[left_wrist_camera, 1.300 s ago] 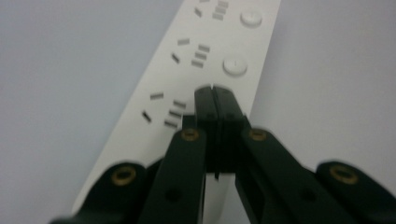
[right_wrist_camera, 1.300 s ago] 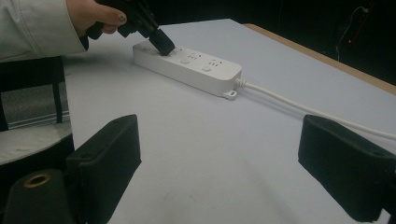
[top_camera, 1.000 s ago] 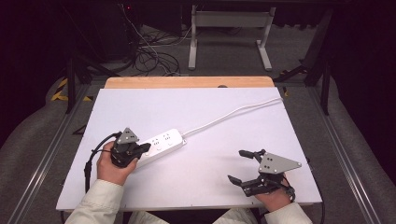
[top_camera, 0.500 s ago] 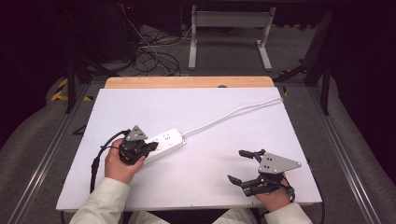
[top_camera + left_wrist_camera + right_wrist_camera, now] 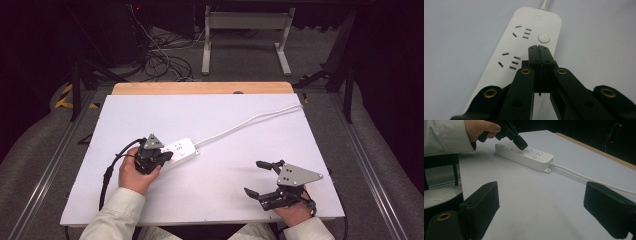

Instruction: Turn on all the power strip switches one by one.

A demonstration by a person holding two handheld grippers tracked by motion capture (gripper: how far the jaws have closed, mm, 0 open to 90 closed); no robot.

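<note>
From above, a white plastic power strip [image 5: 176, 151] lies on the white surface [image 5: 225, 125], long axis running eight to two o'clock, under the clenched left hand-held gripper [image 5: 159, 156]. Its own view shows the round switch button [image 5: 544, 38] just ahead at one o'clock. The right hand-held gripper [image 5: 260, 177], released, sits well apart.
</note>
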